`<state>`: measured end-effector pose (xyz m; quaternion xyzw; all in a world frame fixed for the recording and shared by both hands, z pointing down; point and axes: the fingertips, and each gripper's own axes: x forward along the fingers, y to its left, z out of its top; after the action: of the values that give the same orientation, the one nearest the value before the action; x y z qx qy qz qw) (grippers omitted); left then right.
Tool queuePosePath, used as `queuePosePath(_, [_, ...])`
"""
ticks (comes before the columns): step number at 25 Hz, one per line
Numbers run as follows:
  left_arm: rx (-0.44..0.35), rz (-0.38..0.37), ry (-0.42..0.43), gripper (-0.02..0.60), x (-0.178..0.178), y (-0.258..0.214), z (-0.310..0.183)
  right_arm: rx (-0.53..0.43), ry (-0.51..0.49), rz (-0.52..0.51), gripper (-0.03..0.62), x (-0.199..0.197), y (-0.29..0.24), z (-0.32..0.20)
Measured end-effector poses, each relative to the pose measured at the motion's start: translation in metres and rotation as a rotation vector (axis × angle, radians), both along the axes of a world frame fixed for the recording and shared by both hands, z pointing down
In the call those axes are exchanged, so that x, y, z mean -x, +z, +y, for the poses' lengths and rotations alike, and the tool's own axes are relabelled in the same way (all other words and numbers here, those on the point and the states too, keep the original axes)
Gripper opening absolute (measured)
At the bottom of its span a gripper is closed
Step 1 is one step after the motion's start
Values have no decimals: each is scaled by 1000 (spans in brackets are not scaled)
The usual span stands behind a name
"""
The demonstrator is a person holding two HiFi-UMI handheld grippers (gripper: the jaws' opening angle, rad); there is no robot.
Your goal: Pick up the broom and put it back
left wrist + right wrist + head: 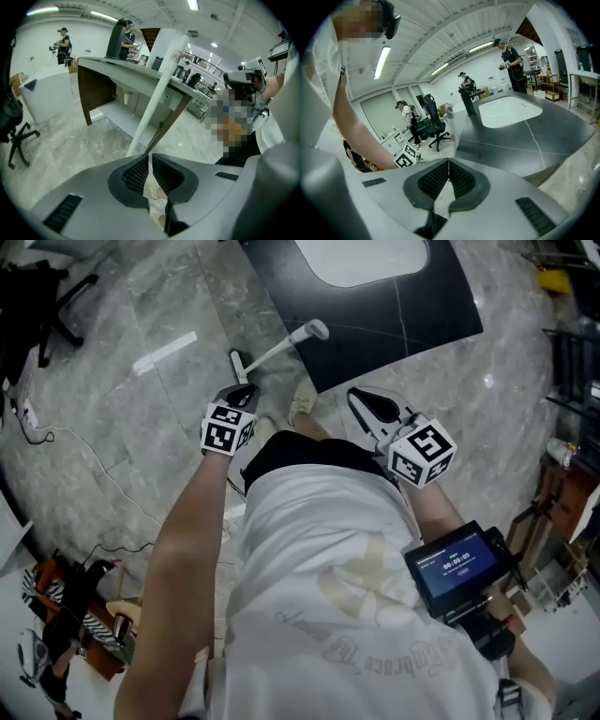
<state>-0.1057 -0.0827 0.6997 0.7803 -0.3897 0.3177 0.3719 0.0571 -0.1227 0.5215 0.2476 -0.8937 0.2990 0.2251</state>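
The left gripper (149,157) has its jaws pressed together with nothing between them. The broom's white handle (159,93) rises just past the jaw tips and slants up to the right, its upper part leaning on the edge of the dark bench (140,75). The right gripper (448,161) also has its jaws closed and empty. Ahead of them lies the black bench top, with a white sink (508,110) sunk into it well beyond the tips.
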Motion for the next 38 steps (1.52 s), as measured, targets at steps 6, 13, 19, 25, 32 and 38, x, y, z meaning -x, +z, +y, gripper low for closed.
queuePosePath(6, [50, -68, 74, 20, 8, 38, -6, 15, 50, 13, 18, -17, 12, -6])
queuePosePath(13, [91, -104, 206, 95, 0, 64, -19, 18, 95, 27, 18, -37, 13, -6])
queuePosePath(19, [112, -174, 300, 192, 0, 86, -35, 20, 136, 38, 18, -52, 13, -6])
queuePosePath(25, [89, -185, 383, 198, -13, 96, -57, 32, 174, 63, 18, -70, 17, 1])
queuePosePath(32, [58, -234, 508, 152, -22, 103, -60, 36, 208, 78, 18, -82, 19, 1])
queuePosePath(38, [55, -265, 532, 106, -25, 101, -49, 39, 196, 72, 18, -79, 20, 3])
